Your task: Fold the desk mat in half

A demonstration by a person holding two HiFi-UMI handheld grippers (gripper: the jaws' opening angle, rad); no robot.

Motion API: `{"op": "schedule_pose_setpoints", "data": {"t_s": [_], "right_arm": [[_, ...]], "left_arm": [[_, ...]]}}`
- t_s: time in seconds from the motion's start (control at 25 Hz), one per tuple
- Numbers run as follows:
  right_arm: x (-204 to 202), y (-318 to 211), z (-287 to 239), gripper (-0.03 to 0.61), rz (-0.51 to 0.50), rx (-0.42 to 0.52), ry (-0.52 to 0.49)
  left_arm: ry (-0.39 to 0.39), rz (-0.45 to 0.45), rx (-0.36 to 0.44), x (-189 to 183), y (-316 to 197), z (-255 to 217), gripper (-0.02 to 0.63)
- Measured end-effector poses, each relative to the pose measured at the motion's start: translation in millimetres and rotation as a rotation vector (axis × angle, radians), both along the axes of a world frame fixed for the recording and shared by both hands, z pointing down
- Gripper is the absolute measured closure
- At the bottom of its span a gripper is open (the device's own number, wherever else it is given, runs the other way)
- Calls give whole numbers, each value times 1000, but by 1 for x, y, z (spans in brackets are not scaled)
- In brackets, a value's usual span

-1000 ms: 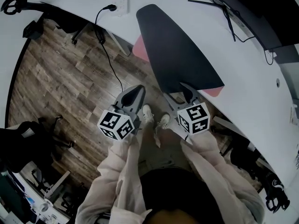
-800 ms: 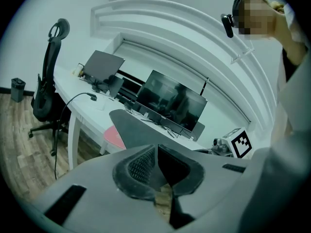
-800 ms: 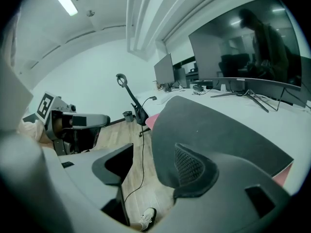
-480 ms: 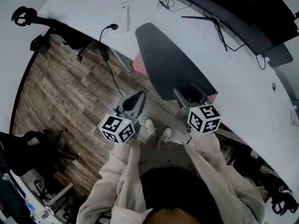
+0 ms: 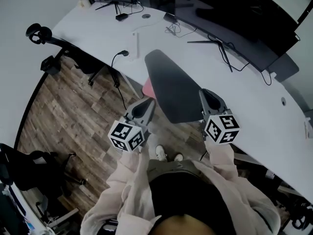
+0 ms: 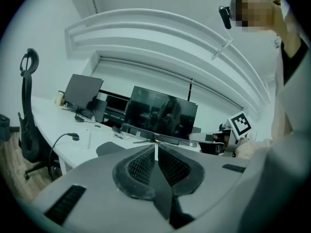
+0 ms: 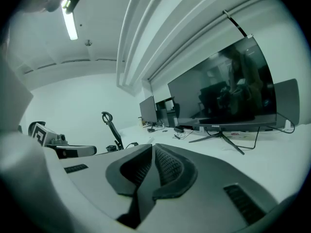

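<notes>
A dark grey desk mat (image 5: 172, 87) lies on the white desk (image 5: 244, 106), its near end at the desk's front edge. A pink strip (image 5: 148, 88) shows along its left side. My right gripper (image 5: 206, 95) hovers just right of the mat's near end, apart from it; its jaws are closing with nothing between them, and in the right gripper view (image 7: 153, 148) the pads meet. My left gripper (image 5: 147, 105) hangs over the floor just in front of the desk edge, left of the mat, shut and empty (image 6: 156, 150). The mat (image 6: 110, 148) shows low in the left gripper view.
Monitors (image 5: 230, 18) line the back of the desk, with a stand and cables (image 5: 220, 48) in front. A power strip (image 5: 135, 38) and its cord (image 5: 117, 62) lie left of the mat. An office chair (image 5: 46, 38) stands at the desk's left end. Wooden floor (image 5: 73, 111) lies below.
My right gripper has drawn back from the mat's near corner, risen, and brought its jaws together. The left gripper has kept its place. The head view has tilted up toward the desk.
</notes>
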State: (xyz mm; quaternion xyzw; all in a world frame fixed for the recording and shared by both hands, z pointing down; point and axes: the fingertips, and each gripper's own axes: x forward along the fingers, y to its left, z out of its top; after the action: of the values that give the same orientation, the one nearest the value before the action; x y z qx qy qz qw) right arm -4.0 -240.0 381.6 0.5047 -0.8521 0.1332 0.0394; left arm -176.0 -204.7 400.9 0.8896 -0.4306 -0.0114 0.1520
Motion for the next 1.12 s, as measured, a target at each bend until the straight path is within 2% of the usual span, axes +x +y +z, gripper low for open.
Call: {"op": "schedule_pose_setpoints", "data": {"t_s": [0.12, 0.4, 0.6, 1.12], "right_arm": [[8, 0, -17, 563, -2, 46, 25], [29, 9, -40, 563, 23, 113, 40], [41, 14, -37, 563, 63, 120, 45], [54, 19, -33, 563, 103, 106, 60]], "left_arm": [[-14, 17, 39, 4, -7, -16, 571], [-93, 50, 84, 17, -11, -30, 571], [-99, 94, 75, 35, -6, -24, 571], [-94, 114, 68, 45, -9, -22, 571]]}}
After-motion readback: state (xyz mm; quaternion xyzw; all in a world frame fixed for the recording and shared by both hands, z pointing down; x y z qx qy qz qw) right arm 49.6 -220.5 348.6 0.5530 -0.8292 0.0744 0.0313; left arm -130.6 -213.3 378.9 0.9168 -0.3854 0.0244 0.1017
